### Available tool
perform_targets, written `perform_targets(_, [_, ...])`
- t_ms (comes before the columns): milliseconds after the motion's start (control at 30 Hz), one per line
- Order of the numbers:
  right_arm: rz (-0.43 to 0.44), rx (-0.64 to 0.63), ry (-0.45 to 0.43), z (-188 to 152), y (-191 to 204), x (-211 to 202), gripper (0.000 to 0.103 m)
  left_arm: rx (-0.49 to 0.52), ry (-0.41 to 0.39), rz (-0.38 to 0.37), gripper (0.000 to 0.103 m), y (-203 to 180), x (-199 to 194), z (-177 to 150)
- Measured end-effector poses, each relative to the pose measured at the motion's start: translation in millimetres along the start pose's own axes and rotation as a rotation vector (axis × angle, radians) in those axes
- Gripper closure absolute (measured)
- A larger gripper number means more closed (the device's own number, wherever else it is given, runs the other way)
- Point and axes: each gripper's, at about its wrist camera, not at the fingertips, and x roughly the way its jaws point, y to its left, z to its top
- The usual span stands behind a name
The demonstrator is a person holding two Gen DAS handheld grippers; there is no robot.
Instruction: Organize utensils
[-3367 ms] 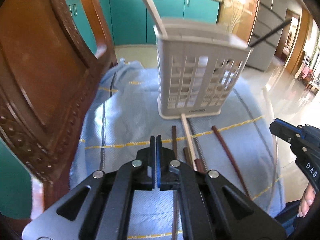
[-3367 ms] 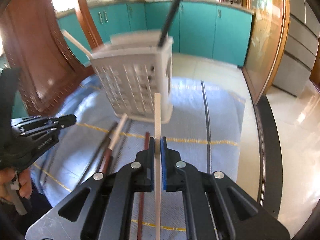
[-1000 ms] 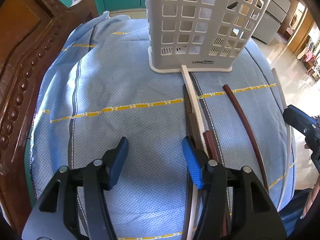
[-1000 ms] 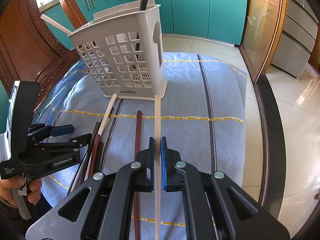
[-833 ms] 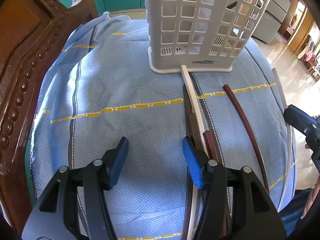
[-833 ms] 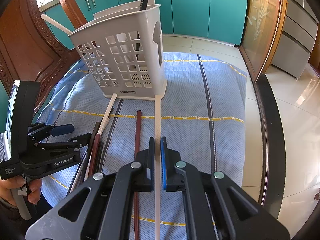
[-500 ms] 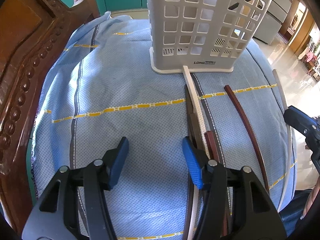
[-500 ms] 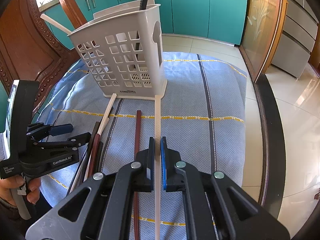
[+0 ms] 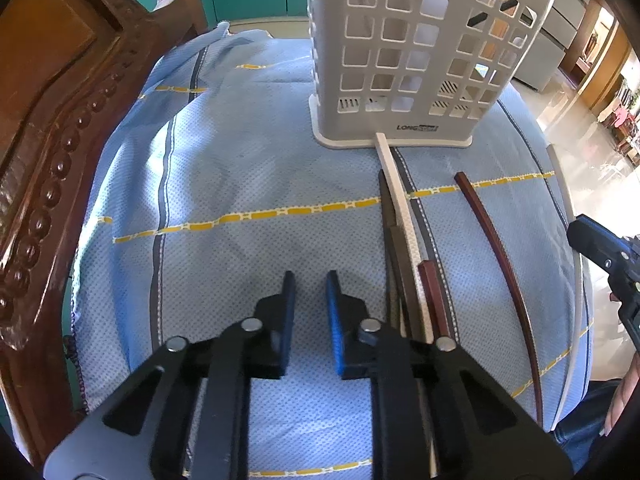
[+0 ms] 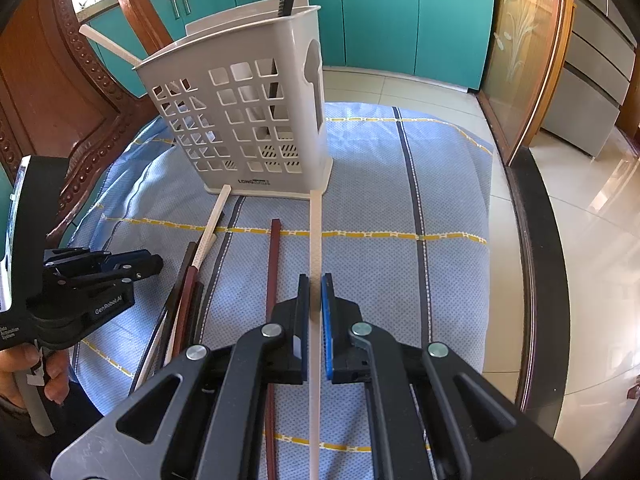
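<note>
A white slotted utensil caddy (image 9: 420,52) (image 10: 248,120) stands on a blue cloth (image 9: 240,168) (image 10: 400,200), with a black stick and a white stick in it. Several loose sticks lie in front of it: a white one (image 9: 400,200), dark brown ones (image 9: 396,264), a reddish one (image 9: 492,240) (image 10: 274,264). My left gripper (image 9: 310,280) is partly open and empty, left of the stick bundle. My right gripper (image 10: 315,284) has its jaws slightly apart around a long white stick (image 10: 316,232) that lies on the cloth and touches the caddy's base.
A carved wooden chair back (image 9: 52,120) rises at the left. Teal cabinets (image 10: 400,16) and a tiled floor (image 10: 580,220) lie beyond the cloth's edge. The left gripper shows in the right wrist view (image 10: 154,264).
My left gripper's jaws have narrowed from wide open to a small gap. My right gripper's jaws have opened slightly off the white stick, which now rests on the cloth.
</note>
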Motion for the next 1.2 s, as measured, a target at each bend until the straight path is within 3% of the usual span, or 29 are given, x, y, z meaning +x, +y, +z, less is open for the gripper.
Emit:
perform_targets(467, [-0.006,0.004,-0.001,0.4,0.0,0.9,0.097,-0.091,-0.024,-0.086,0.091,28.7,-13.1,9.3])
perform_targets(733, [-0.006,-0.003,0.000,0.6,2.8,1.2,0.097,0.002,0.004,-0.164,0.075,-3.7,-9.1,3.1])
perform_targets(900, [-0.010,0.003,0.006,0.2,0.8,2.2,0.097,0.046,0.011,-0.107,0.064,-12.8,-3.4,-2.9])
perform_targets(933, [-0.010,0.006,0.008,0.6,0.7,2.8,0.097,0.042,0.009,-0.098,0.064,-12.0,-3.6,-3.1])
perform_targets(1000, [-0.012,0.008,0.012,0.6,0.1,3.8,0.097,0.032,0.024,-0.029,0.086,-6.5,-0.6,-4.9])
perform_targets(1100, [-0.014,0.008,0.023,0.0,-1.1,5.9,0.097,-0.001,0.015,-0.020,0.086,5.0,-2.1,-4.7])
perform_targets(1200, [-0.012,0.021,0.034,-0.7,-3.3,7.6,0.096,-0.052,-0.007,-0.123,0.086,13.6,-10.3,-3.7])
